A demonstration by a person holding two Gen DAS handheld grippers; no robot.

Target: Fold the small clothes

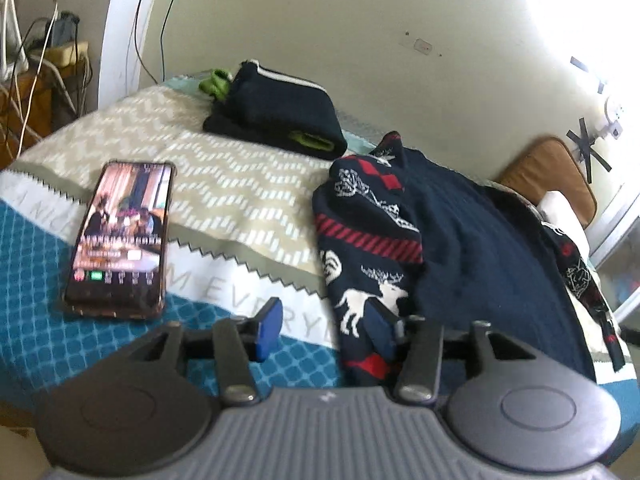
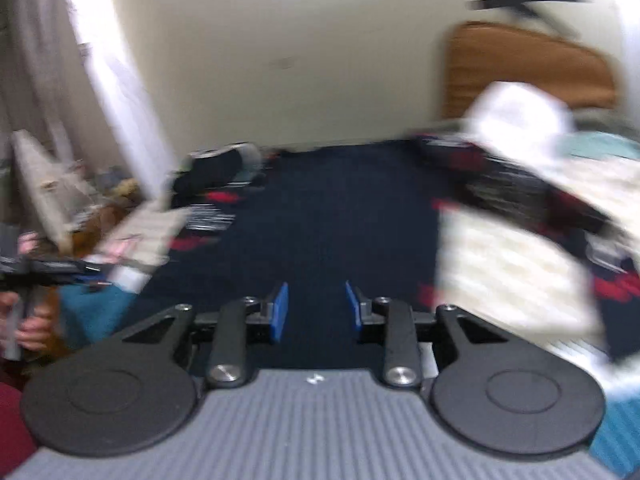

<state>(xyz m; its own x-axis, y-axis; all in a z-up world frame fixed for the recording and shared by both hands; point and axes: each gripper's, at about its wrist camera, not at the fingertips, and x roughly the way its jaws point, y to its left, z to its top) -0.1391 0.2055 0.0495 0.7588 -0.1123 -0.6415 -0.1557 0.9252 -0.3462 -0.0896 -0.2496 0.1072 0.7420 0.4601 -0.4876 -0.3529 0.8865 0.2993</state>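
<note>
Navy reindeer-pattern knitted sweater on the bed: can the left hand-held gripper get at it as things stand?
Probably yes. The left hand-held gripper is open, and the navy reindeer-pattern knitted sweater lies directly ahead, its edge by the right-side finger. Nothing lies between them; the lit smartphone sits well off to the left.

The left gripper [image 1: 326, 326] points forward and down, its blue-padded jaws parted with nothing pressed between them. The right gripper [image 2: 316, 312] is likewise angled downward, jaws apart and empty. In the blurred right wrist view, a hand [image 2: 28, 322] at the left edge grips the left gripper's handle.
</note>
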